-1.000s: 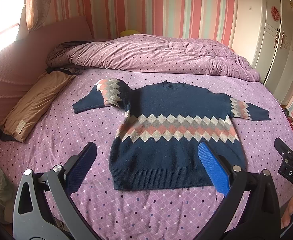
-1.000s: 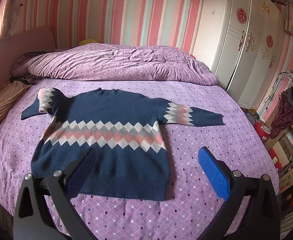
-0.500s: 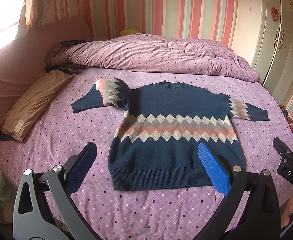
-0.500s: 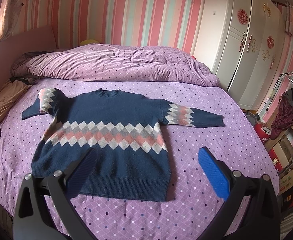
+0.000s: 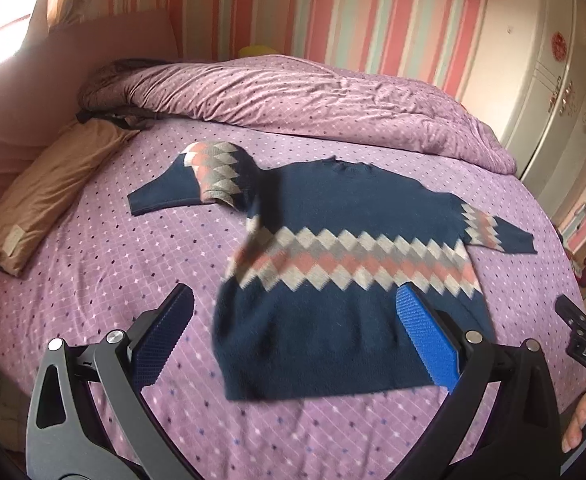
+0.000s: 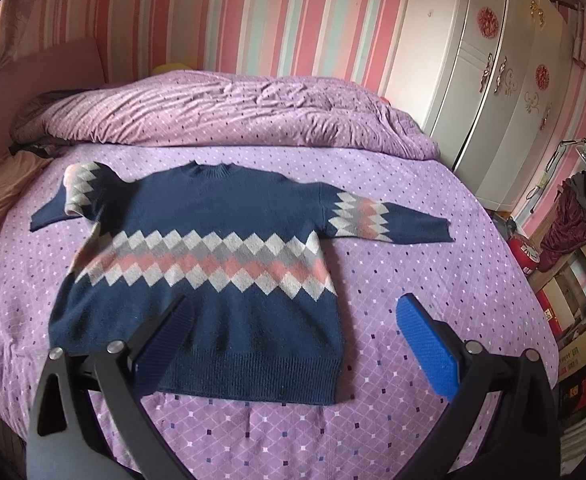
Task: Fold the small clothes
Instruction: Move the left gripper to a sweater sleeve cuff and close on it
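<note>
A small navy sweater (image 5: 333, 248) (image 6: 213, 240) with a band of white, grey and pink diamonds lies flat on the purple bed, front up, hem towards me. Its left sleeve (image 5: 197, 180) is bent back on itself; its right sleeve (image 6: 385, 220) stretches out straight. My left gripper (image 5: 293, 332) hovers open above the hem's left part, nothing between its blue pads. My right gripper (image 6: 293, 332) is open too, above the hem's right corner, holding nothing. Part of the right gripper and a hand show at the left wrist view's right edge (image 5: 585, 352).
A rumpled purple quilt (image 6: 221, 112) lies across the bed's far side. A tan pillow (image 5: 49, 192) rests at the left by the pink headboard. A white wardrobe (image 6: 493, 80) stands on the right, with shelves and clutter (image 6: 573, 280) beside the bed.
Both grippers have edged forward and lower towards the sweater, so it looks larger. The left wrist view has tilted slightly and blurred. Both stay open.
</note>
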{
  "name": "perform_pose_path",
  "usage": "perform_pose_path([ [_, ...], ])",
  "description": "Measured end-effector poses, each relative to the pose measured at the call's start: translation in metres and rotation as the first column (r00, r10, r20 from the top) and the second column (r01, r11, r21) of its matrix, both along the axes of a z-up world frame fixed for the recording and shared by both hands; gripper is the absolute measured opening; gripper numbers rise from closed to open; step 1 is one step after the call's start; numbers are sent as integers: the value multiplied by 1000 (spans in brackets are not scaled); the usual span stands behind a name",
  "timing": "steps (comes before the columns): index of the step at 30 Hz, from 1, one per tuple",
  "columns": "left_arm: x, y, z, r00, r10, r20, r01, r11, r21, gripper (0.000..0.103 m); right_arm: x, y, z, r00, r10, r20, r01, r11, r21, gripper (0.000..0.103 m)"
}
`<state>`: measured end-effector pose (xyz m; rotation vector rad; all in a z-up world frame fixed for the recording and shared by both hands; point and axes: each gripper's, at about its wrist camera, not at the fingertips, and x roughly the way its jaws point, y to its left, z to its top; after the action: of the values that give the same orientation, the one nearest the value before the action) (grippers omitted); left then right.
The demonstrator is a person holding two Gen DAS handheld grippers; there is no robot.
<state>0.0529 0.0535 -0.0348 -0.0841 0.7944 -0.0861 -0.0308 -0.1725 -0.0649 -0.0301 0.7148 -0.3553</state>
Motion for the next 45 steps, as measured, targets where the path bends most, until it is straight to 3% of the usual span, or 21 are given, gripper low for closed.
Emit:
perform_pose_path([
  [6, 46, 63, -23, 1000, 17, 11, -16, 993, -116, 100, 48, 8, -18, 1000, 5, -19, -5, 1000, -12, 102],
  [9, 71, 84, -36, 999, 46, 12, -45, 996, -80, 100, 84, 16, -27, 999, 30, -20, -30, 1000, -5, 102],
  [12, 104, 101, -56, 998, 60, -38, -62, 996, -69, 100, 127, 25, -39, 998, 66, -4, -66, 998, 11, 102],
  [16, 151, 132, -91, 996, 48, -75, -60, 984, -168, 100, 183, 34, -55, 990, 143, 16, -143, 988, 51, 102],
  [20, 198, 165, -128, 996, 67, -53, -78, 970, -232, 100, 233, 52, -69, 980, 199, 10, -199, 980, -23, 102],
  [22, 226, 183, -151, 992, 96, -82, -114, 962, -246, 100, 251, 61, -77, 975, 222, 4, -221, 972, -75, 102],
  [26, 265, 223, -198, 983, 139, -116, -174, 905, -388, 100, 280, 72, -97, 966, 256, -30, -258, 958, -126, 102],
  [29, 286, 264, -239, 960, 224, -167, -279, 798, -534, 100, 294, 75, -109, 964, 263, -49, -267, 954, -139, 102],
  [33, 304, 301, -267, 924, 319, -212, -383, 734, -562, 100, 302, 75, -120, 963, 261, -62, -267, 953, -142, 102],
  [35, 312, 310, -269, 917, 339, -210, -397, 730, -556, 100, 306, 76, -125, 963, 258, -72, -266, 954, -141, 102],
  [41, 339, 320, -269, 897, 376, -233, -442, 763, -471, 100, 309, 84, -133, 959, 269, -91, -280, 948, -148, 102],
  [45, 349, 312, -269, 886, 394, -242, -459, 817, -349, 97, 306, 91, -133, 955, 280, -102, -294, 943, -159, 102],
])
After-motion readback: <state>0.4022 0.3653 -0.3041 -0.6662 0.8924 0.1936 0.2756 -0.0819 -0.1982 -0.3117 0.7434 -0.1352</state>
